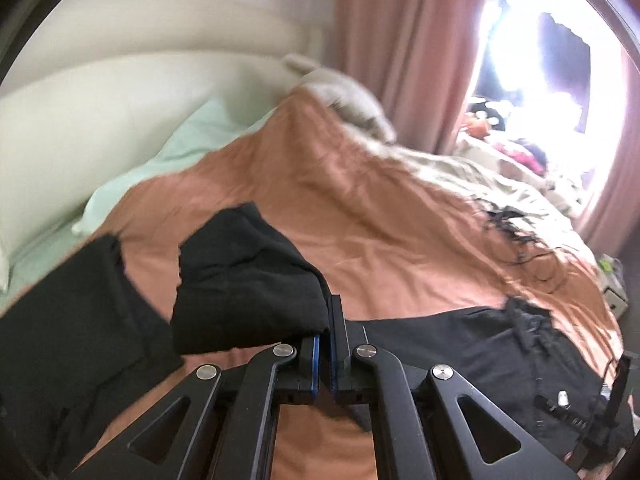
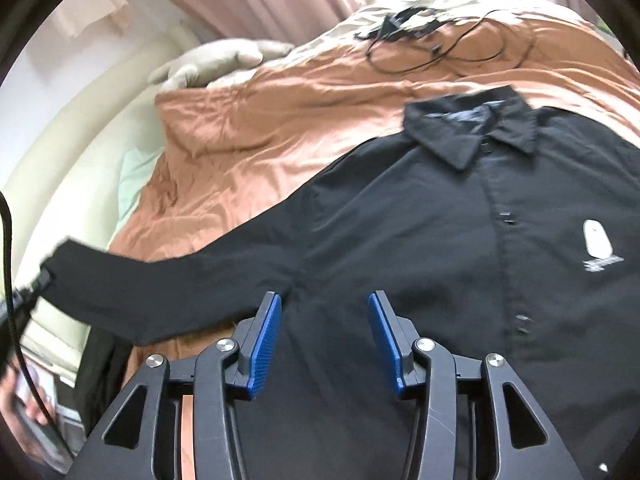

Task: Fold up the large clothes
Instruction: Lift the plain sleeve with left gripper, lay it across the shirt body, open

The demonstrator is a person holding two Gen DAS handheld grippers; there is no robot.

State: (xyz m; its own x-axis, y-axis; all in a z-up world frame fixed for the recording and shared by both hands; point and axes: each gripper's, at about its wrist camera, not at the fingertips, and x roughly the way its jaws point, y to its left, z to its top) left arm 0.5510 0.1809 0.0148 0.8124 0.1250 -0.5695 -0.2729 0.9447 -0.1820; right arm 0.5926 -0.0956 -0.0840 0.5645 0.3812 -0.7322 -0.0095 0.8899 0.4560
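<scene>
A black collared button shirt (image 2: 420, 216) lies face up on an orange bedspread (image 2: 280, 128), collar (image 2: 472, 128) toward the far side, a white logo (image 2: 598, 244) on the chest. Its sleeve (image 2: 160, 280) stretches out to the left. My right gripper (image 2: 324, 336) is open, hovering just above the shirt near the armpit. My left gripper (image 1: 325, 336) is shut on the sleeve's cuff end (image 1: 244, 280), lifted above the bedspread (image 1: 360, 208). The shirt body (image 1: 500, 360) shows at the lower right in the left wrist view.
Black cables (image 2: 436, 40) lie on the bedspread beyond the collar. A mint pillow (image 1: 192, 140) and cream headboard (image 1: 100, 92) are at the left. Pink curtains (image 1: 408, 40) and a bright window (image 1: 540, 60) lie beyond. A beige cover (image 2: 216, 64) is bunched at the bed's far edge.
</scene>
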